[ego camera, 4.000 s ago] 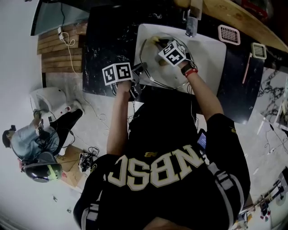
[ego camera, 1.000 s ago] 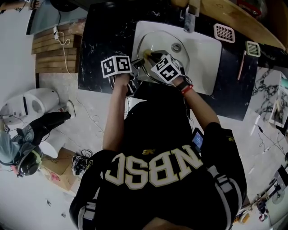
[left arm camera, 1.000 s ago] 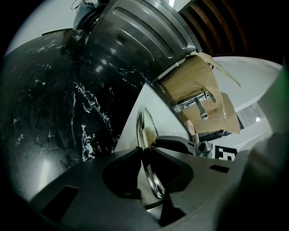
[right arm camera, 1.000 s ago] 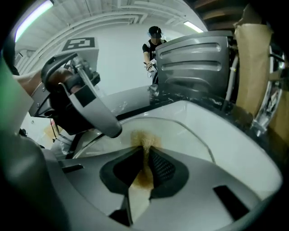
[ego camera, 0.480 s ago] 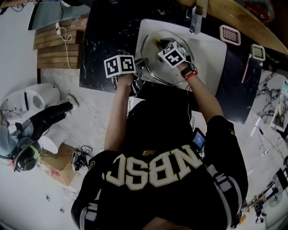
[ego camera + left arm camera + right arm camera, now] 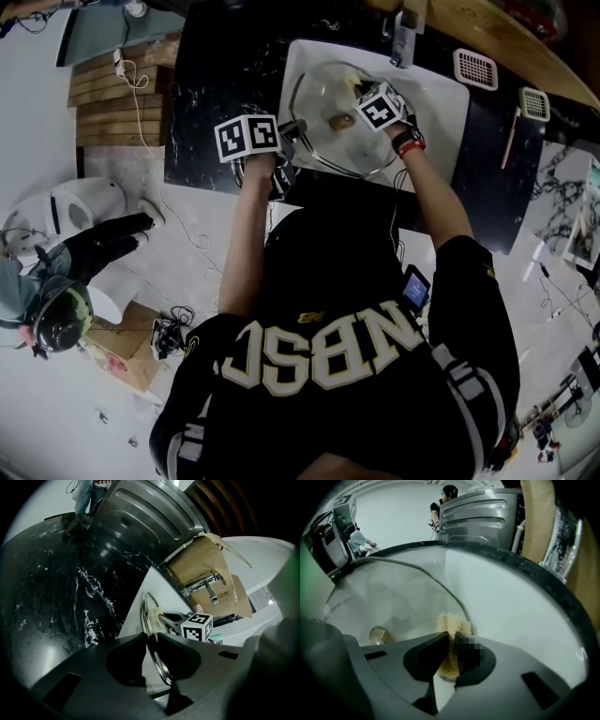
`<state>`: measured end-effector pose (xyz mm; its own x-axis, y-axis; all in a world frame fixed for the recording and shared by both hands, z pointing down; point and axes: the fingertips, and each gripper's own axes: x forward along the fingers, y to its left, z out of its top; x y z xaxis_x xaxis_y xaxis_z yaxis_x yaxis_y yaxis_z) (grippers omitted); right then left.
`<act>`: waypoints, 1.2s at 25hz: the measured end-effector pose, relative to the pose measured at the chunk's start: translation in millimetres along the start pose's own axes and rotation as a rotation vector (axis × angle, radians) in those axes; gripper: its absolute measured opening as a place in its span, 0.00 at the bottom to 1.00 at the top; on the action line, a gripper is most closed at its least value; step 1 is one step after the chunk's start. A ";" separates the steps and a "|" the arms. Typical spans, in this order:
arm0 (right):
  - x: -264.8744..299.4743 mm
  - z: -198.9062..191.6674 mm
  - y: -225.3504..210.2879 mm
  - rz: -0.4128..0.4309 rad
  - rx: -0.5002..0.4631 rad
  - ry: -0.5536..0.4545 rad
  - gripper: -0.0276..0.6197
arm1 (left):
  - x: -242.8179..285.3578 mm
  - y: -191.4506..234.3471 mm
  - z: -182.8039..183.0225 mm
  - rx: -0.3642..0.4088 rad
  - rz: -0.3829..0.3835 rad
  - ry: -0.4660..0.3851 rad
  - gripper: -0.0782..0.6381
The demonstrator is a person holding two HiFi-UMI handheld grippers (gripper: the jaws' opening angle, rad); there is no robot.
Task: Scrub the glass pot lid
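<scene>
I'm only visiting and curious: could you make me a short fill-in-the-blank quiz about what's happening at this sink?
1. The left tongs clamp the metal rim of the glass ____.
2. The right tongs pinch a tan scrubbing ____.
3. The lid rests in a white ____.
4. The counter around it is ____ in colour.
Missing words: lid; sponge; sink; black.

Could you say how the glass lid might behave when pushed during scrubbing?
With its metal rim, the lid probably won't flex. Pinched at one edge by the left gripper, it may pivot as the sponge pushes. Being glass, it could chip.
</scene>
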<state>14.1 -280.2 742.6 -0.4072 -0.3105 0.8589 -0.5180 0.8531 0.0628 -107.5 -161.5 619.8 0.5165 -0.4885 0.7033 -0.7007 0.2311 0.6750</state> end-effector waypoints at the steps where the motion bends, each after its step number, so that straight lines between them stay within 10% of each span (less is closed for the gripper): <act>1: -2.6 -6.6 -2.9 -0.007 -0.009 0.021 0.12 | 0.0 0.1 -0.3 -0.001 0.001 0.000 0.23; 19: -70.5 -96.2 37.8 0.176 -0.129 0.289 0.12 | 0.0 -0.5 -0.1 0.001 -0.013 0.006 0.23; 30: -109.7 -70.0 121.4 0.362 -0.120 0.188 0.12 | -0.3 0.0 0.4 -0.002 -0.013 0.010 0.22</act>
<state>48.5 -113.2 691.6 -0.3973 0.0907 0.9132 -0.2711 0.9391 -0.2112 -107.9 -161.7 619.5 0.5306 -0.4831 0.6965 -0.6928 0.2264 0.6847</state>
